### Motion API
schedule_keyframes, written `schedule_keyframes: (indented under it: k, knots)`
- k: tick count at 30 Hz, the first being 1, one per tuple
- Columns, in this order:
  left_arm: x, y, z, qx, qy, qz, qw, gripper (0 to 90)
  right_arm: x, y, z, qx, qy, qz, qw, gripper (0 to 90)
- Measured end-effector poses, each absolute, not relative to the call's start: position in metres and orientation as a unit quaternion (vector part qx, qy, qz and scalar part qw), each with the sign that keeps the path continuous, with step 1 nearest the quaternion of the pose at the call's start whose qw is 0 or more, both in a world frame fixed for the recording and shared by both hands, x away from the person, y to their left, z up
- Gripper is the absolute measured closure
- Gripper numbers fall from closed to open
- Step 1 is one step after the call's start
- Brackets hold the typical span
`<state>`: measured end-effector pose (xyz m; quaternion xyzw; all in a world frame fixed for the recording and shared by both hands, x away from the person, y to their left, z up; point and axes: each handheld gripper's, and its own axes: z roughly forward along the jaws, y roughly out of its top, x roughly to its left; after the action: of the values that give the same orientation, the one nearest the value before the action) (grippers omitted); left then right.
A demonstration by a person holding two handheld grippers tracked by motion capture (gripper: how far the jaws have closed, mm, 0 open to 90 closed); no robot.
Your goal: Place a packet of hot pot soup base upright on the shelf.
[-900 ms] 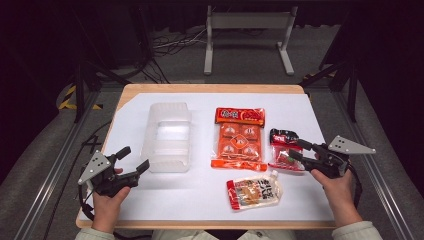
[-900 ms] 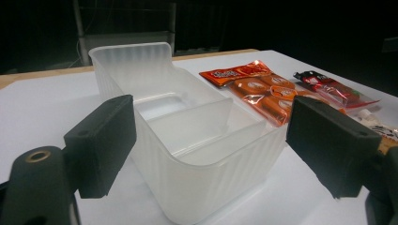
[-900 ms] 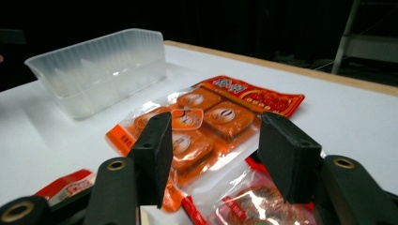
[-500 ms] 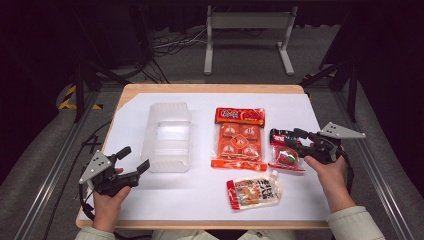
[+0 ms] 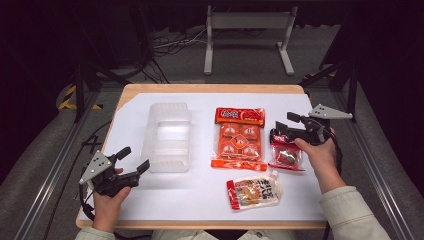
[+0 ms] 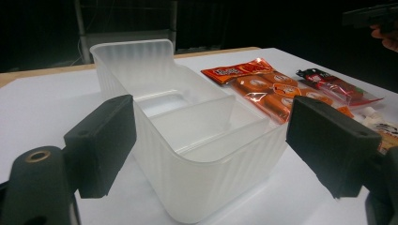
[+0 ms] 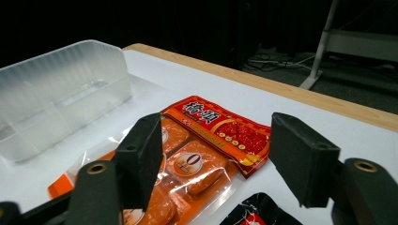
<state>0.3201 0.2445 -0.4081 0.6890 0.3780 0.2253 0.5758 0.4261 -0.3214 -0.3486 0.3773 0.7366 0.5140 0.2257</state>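
Red-black packet lies just below right hand-held gripper.

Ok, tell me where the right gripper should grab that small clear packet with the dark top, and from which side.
Take the small packet by its dark top edge, coming from above and its right with the right gripper, whose jaws stand open over it. The packet lies flat, and that sealed edge probably gives the thinnest, firmest pinch, clear of the orange pack.

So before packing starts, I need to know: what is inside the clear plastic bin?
The clear bin holds no snacks; just its own dividers show. The floor behind its near wall is blurred by ribbed plastic.
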Motion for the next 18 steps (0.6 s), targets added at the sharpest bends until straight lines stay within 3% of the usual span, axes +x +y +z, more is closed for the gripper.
schedule_keyframes:
  k: [18]
  knots:
    - [0.313,0.246,-0.41,0.69,0.382,0.24,0.566,17.2,0.488,-0.304,-0.337,0.372,0.753,0.495,0.221,36.7]
